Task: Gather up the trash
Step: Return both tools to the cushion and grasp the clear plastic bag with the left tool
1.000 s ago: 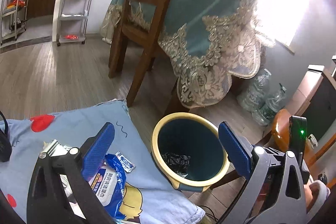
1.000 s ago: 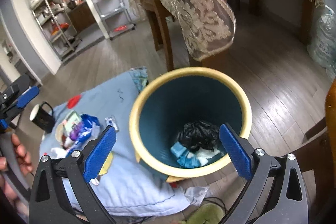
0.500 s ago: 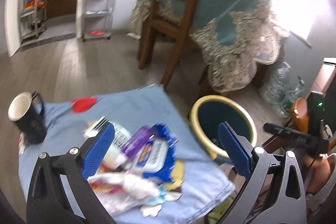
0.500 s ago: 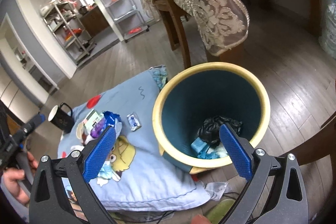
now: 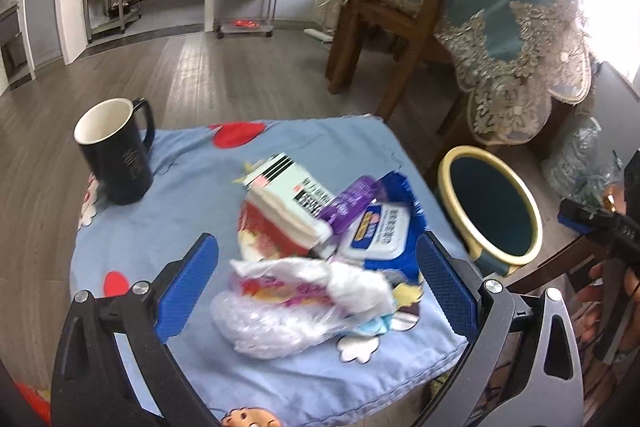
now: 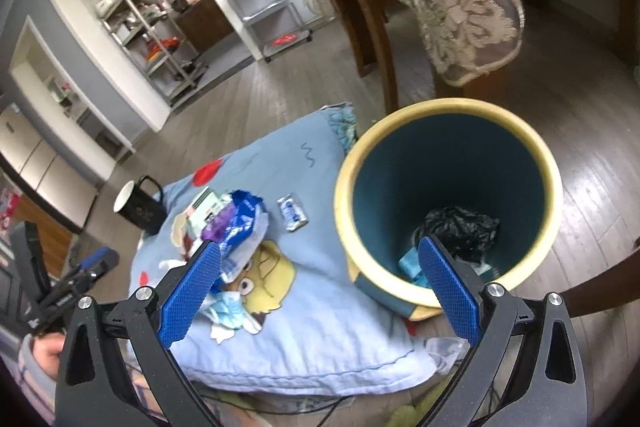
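Blue cartoon cloth (image 5: 280,379) covers the worktop and carries one heap of trash (image 5: 320,255): one white box, one purple wrapper, one blue wipes pack, one crumpled clear bag. One small sachet (image 6: 293,213) lies apart from the heap, and one black mug (image 5: 114,155) stands at the far left corner. One yellow-rimmed bin (image 6: 448,203) beside the worktop holds one black bag and blue scraps. Left gripper (image 5: 316,283) is spread wide over the heap, grasping nothing; right gripper (image 6: 318,291) is spread wide and empty too.

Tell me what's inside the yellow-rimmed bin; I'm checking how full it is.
At the bottom of the yellow-rimmed teal bin lie a crumpled black plastic bag and light-blue scraps. Anything beneath them is covered.
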A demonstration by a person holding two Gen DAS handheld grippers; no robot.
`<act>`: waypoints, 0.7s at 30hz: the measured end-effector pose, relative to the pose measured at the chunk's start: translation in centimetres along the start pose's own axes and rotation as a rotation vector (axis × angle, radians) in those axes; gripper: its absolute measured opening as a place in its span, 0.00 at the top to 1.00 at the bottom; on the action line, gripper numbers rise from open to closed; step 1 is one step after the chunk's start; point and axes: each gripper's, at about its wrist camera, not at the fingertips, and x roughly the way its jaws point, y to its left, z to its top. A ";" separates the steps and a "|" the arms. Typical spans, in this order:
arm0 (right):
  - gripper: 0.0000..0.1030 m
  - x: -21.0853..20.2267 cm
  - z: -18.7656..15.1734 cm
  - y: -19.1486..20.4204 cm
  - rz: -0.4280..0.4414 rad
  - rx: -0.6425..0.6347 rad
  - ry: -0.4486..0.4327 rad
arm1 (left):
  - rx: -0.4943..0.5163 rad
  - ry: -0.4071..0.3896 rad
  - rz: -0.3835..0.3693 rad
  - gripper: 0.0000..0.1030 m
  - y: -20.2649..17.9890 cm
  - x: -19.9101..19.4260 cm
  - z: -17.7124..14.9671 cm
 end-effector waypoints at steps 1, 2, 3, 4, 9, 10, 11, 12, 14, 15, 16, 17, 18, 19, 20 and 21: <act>0.05 0.1 -0.1 0.3 0.000 -0.009 0.000 | 0.000 0.007 0.006 0.06 0.2 0.0 -0.2; 0.05 0.1 -0.1 0.5 -0.004 -0.013 -0.003 | 0.000 0.012 0.008 0.06 0.4 0.0 -0.4; 0.05 0.1 -0.1 0.6 -0.006 -0.016 -0.007 | 0.000 0.019 0.012 0.06 0.6 0.0 -0.7; 0.05 0.1 -0.1 0.7 -0.006 -0.017 -0.008 | 0.002 0.023 0.015 0.06 0.6 0.1 -0.8; 0.05 0.7 -0.2 1.1 0.007 -0.009 0.005 | 0.032 0.069 0.037 0.06 0.7 0.5 -2.1; 0.05 0.8 -0.2 1.3 0.013 -0.010 0.010 | 0.042 0.086 0.043 0.06 0.7 0.8 -2.5; 0.05 1.1 -0.3 1.7 0.020 -0.018 0.019 | 0.051 0.099 0.047 0.06 0.7 1.1 -2.7; 0.05 1.3 -0.4 1.9 0.026 -0.024 0.028 | 0.061 0.112 0.049 0.06 0.6 1.3 -2.9; 0.05 1.9 -0.7 2.5 0.055 -0.035 0.062 | 0.086 0.142 0.054 0.06 0.4 1.9 -3.3; 0.05 2.2 -0.8 2.8 0.060 -0.047 0.083 | 0.091 0.150 0.059 0.06 0.4 2.1 -3.3; 0.05 2.4 -1.0 3.1 0.053 -0.063 0.089 | 0.088 0.159 0.066 0.06 0.4 2.4 -3.4; 0.05 2.4 -1.3 3.4 0.042 -0.079 0.092 | 0.084 0.168 0.072 0.06 0.5 2.6 -3.4; 0.05 2.5 -1.5 3.6 0.027 -0.096 0.098 | 0.077 0.186 0.077 0.07 0.7 2.8 -3.6; 0.05 2.5 -1.6 3.8 0.020 -0.108 0.101 | 0.074 0.201 0.075 0.07 0.7 3.0 -3.6; 0.05 2.5 -1.7 4.0 0.015 -0.118 0.101 | 0.072 0.218 0.070 0.08 0.7 3.2 -3.8; 0.05 2.5 -1.8 4.3 0.008 -0.135 0.099 | 0.075 0.233 0.064 0.09 0.7 3.5 -4.1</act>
